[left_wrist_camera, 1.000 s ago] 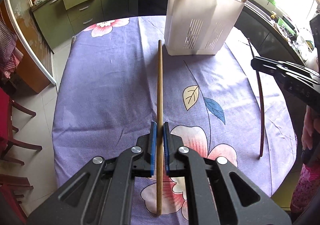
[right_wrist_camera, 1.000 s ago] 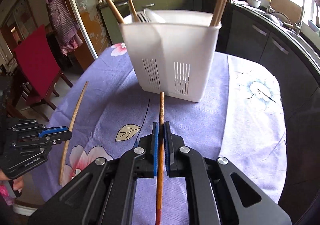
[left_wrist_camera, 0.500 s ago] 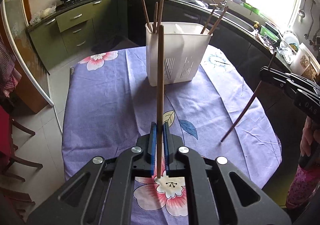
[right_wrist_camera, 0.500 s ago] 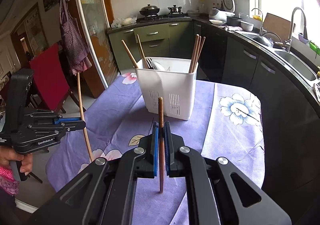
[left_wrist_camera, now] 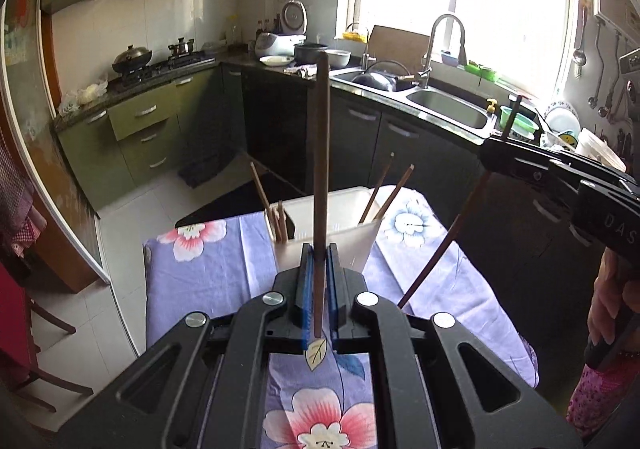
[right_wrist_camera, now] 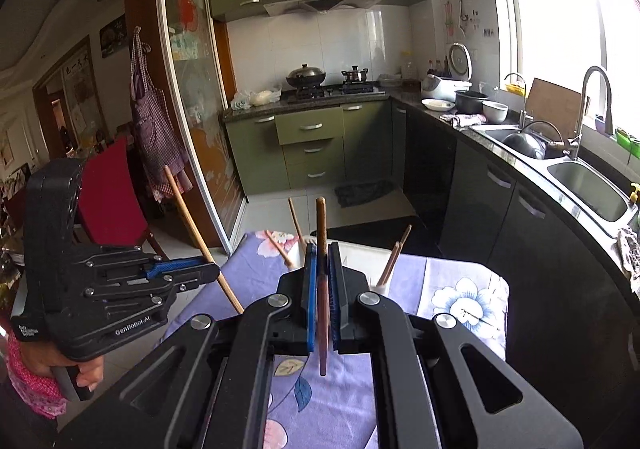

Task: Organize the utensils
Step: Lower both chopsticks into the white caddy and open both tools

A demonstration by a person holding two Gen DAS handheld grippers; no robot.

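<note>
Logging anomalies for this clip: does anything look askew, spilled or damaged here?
Nothing stands out. Each gripper, left and right, is shut on one chopstick above the white holder; nothing looks spilled or broken.

**Black two-finger grippers, blue pads, pink patterned sleeves**

The left black plastic gripper [left_wrist_camera: 316, 277] has angular linkage arms with triangular cut-outs, round silver pivot screws, and two blue rubber pads [left_wrist_camera: 306, 289] lining its fingers. Seen from the right wrist, its side carries white "GenRobot.AI" lettering and a small white label, below a bulky black housing. The right black plastic gripper [right_wrist_camera: 322, 289] is built alike; its body shows white letters "DAS". Each bare-skinned hand [right_wrist_camera: 86, 371] emerges from a pink patterned sleeve [right_wrist_camera: 32, 381].
</note>
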